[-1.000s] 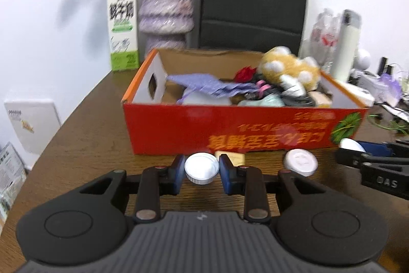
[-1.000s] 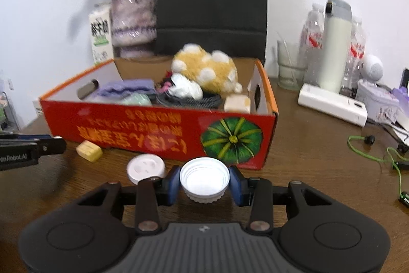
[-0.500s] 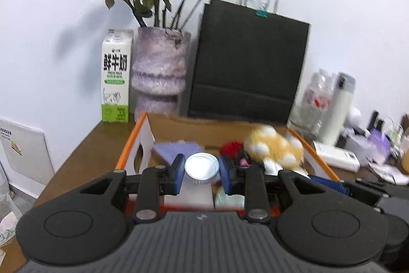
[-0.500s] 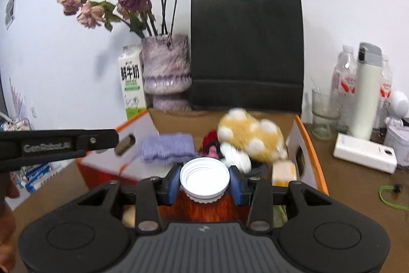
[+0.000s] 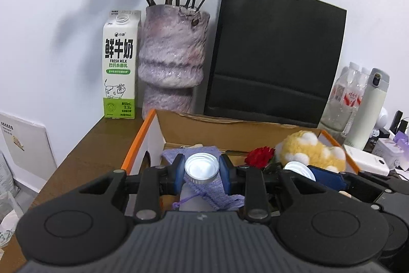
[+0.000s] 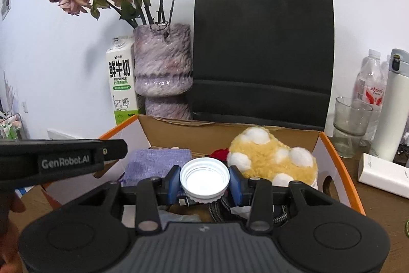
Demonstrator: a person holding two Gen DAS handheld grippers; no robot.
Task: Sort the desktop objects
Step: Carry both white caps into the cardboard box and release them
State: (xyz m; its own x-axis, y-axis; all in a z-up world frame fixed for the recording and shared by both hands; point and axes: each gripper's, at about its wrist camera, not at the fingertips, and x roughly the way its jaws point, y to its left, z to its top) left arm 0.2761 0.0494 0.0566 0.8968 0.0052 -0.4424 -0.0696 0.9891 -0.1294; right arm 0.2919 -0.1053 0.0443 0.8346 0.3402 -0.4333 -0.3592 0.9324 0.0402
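Note:
My left gripper (image 5: pixel 202 169) is shut on a small white bottle cap (image 5: pixel 202 168) and holds it above the left part of the open cardboard box (image 5: pixel 230 131), over a purple knitted pouch (image 5: pixel 204 189). My right gripper (image 6: pixel 204 182) is shut on a larger white cap (image 6: pixel 204 179) above the box's middle (image 6: pixel 230 129), next to a yellow plush toy (image 6: pixel 273 160). The right gripper also shows in the left wrist view (image 5: pixel 306 172), and the left gripper's arm crosses the right wrist view (image 6: pixel 61 163).
Behind the box stand a milk carton (image 5: pixel 118 65), a purple vase with dried roses (image 5: pixel 171 60) and a black paper bag (image 5: pixel 273 58). To the right are a glass (image 6: pixel 350 124), water bottles (image 6: pixel 370 88), a white thermos (image 6: pixel 391 106) and a white power bank (image 6: pixel 383 178).
Both grippers have risen from the tabletop in front of the box, each with its cap, and now sit above the box's open top.

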